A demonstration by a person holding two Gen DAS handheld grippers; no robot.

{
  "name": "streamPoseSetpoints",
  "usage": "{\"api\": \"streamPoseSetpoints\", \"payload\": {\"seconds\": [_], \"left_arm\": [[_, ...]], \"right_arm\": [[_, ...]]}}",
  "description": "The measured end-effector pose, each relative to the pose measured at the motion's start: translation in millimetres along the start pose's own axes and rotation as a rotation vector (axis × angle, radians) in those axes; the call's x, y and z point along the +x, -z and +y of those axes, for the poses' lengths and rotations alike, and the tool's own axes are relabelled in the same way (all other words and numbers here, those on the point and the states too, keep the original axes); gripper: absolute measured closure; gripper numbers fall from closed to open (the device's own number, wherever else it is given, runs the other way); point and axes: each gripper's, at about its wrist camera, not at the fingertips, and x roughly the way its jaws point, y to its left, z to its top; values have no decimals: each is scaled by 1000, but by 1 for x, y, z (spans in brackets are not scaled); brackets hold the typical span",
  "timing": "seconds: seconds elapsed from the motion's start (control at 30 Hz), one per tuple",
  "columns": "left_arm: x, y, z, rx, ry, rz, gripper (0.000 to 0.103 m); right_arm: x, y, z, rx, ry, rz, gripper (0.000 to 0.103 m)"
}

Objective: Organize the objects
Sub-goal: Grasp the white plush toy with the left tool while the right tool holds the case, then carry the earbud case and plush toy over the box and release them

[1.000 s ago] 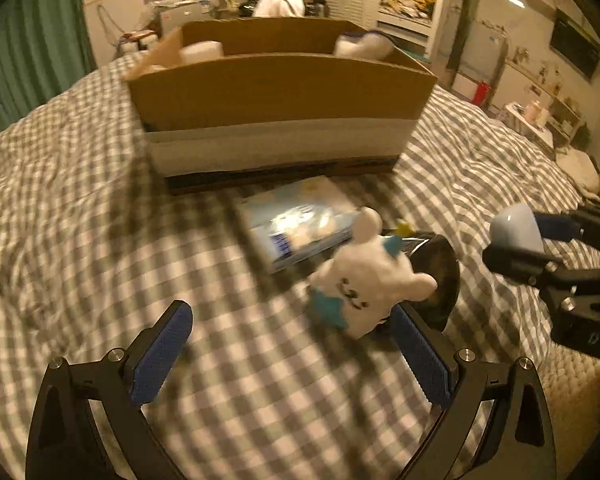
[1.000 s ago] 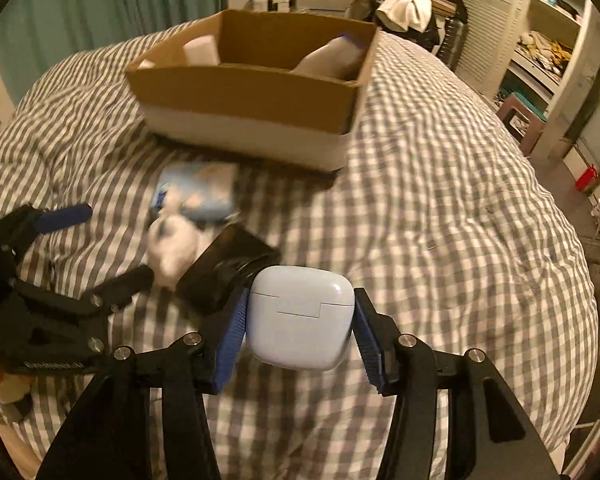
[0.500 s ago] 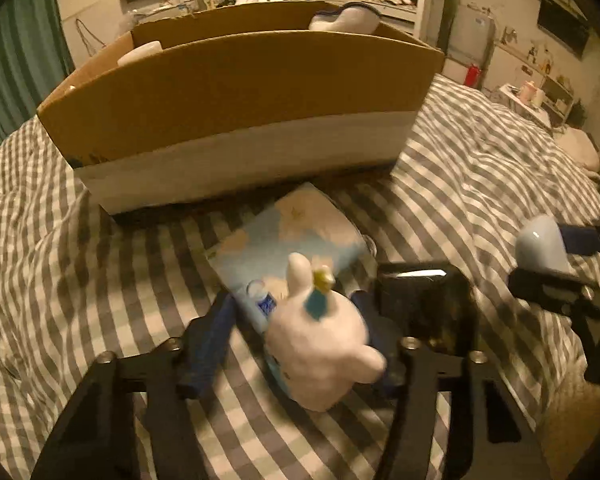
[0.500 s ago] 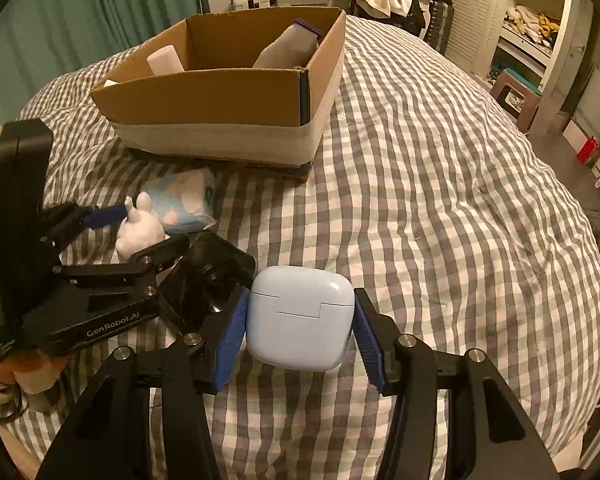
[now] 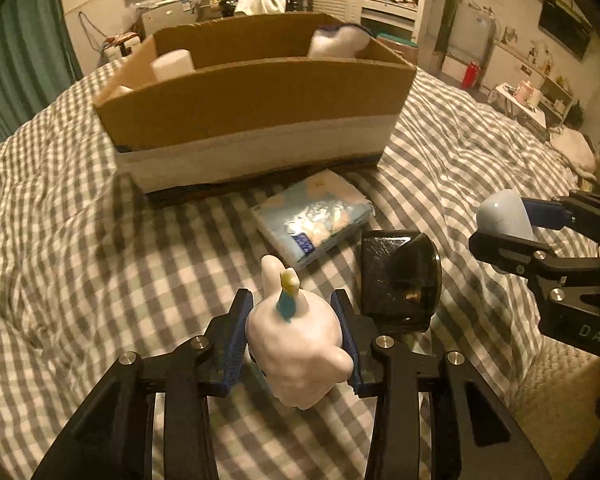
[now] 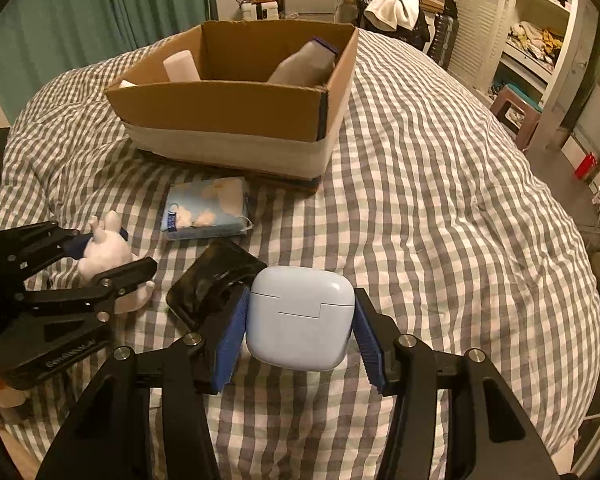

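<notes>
Bunny toy [image 5: 296, 344] sits clamped between just-closed left tool [image 5: 294, 340] pads.

A bed [image 6: 440, 184] with a grey-and-white checked cover fills the dim, warm-lit room. Green curtains [image 6: 100, 12] hang at the far left. Open white shelves [image 6: 540, 32] with folded clothes stand at the right, above a small stool [image 6: 516, 114] on the floor.
</notes>
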Motion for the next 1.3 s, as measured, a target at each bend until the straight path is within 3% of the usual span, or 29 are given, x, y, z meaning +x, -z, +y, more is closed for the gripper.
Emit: {"api": "streamPoseSetpoints", "payload": {"seconds": [0.37,0.6,0.77,1.07,1.3], "left_arm": [[-62,-10,25,-43,-14,-100,62],[-85,-29,32,-73,-10,-140,62],[-108,-43,37,-70,-51,-220,62],[-118,-84,51,-80,-57,-261,62],[-98,-132,70,-94,-37,-275,62]], "right_arm": [[-33,-14,20,-25,-23,-70,52],[-84,-39,39,-81,1,-193,52],[-111,-57,53,-112,-13,-270,52],[-127,-117,77,-125,-58,-344,52],[-113,-176,89,-116,-21,-361,52]]}}
